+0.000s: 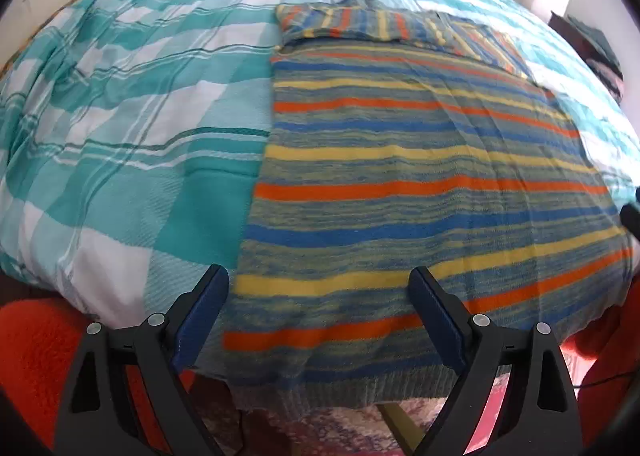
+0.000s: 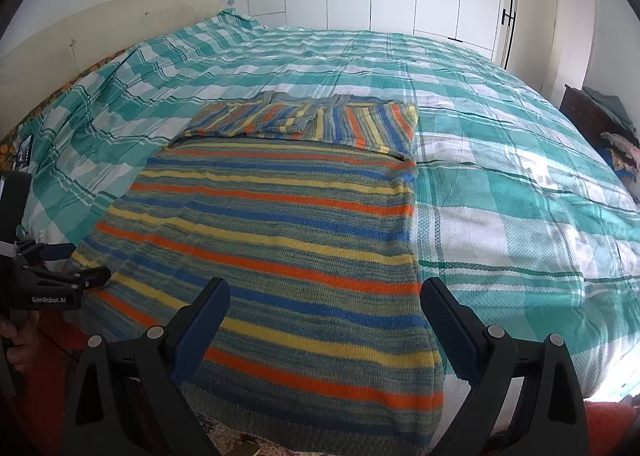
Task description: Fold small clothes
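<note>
We see the bed (image 2: 500, 192), under a teal-and-white checked cover, filling both views, with the striped sweater (image 2: 280, 240) spread flat on it, hem at the near edge and hanging slightly over. Both sleeves (image 2: 312, 122) already lie folded across the chest at the far end, so we judge the sleeve step done and the lengthwise fold of the body to be in hand. Next move, as we judge it: pinch the two hem corners and carry them up to the shoulders, keeping the edges square. Left hand-held gripper (image 1: 318, 290): jaws wide apart, empty, poised above the hem near its left corner, contact not discernible. Right hand-held gripper (image 2: 326, 302): equally wide, holding nothing, straddling the right hem corner.
</note>
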Motion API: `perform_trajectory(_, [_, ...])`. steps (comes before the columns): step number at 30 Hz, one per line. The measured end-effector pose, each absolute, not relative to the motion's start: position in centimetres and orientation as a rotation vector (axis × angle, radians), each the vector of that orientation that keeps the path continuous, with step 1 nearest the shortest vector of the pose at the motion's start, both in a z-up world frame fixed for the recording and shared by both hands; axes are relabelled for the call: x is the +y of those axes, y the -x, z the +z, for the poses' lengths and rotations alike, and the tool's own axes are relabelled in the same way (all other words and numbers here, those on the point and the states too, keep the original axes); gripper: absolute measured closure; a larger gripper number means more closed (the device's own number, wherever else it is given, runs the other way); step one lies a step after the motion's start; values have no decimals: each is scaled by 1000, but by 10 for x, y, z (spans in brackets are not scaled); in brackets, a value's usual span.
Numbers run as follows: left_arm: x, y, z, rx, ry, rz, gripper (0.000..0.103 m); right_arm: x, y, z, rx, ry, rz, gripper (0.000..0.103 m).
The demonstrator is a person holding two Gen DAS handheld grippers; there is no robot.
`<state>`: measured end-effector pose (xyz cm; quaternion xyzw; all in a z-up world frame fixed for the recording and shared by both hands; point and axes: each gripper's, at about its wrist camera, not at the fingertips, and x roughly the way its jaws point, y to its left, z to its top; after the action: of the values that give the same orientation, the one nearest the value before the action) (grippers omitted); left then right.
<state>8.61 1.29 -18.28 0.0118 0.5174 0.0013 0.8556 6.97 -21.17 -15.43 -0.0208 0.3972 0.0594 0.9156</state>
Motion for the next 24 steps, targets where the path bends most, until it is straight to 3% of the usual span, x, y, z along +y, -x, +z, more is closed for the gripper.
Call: perform_trajectory(24, [52, -80, -171, 1020, 58, 158, 11, -244, -68, -166, 858, -46, 19, 8])
